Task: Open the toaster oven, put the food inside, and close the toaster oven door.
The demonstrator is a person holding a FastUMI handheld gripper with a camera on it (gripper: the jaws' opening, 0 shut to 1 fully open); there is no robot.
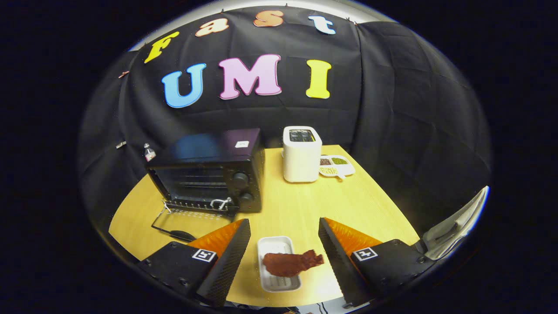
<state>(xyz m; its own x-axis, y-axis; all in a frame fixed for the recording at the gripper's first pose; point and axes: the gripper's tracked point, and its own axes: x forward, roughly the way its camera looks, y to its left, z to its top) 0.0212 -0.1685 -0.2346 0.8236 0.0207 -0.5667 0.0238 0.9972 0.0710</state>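
The black toaster oven point(209, 172) stands on the wooden table point(301, 205), beyond my left finger. Its glass door point(181, 220) hangs open and lies flat in front of it, with the rack showing inside. A dark red-brown piece of food point(291, 263) lies across a small white rectangular tray point(278, 264), between my two fingers and low down. My gripper point(283, 231) is open, its fingers spread wide on either side of the tray and touching nothing.
A white pop-up toaster point(301, 153) stands at the back of the table, right of the oven. Beside it is a white divided dish point(336, 165) with small foods. A small bottle point(149, 152) stands behind the oven's left corner. A pale object point(457, 224) lies past the table's right edge.
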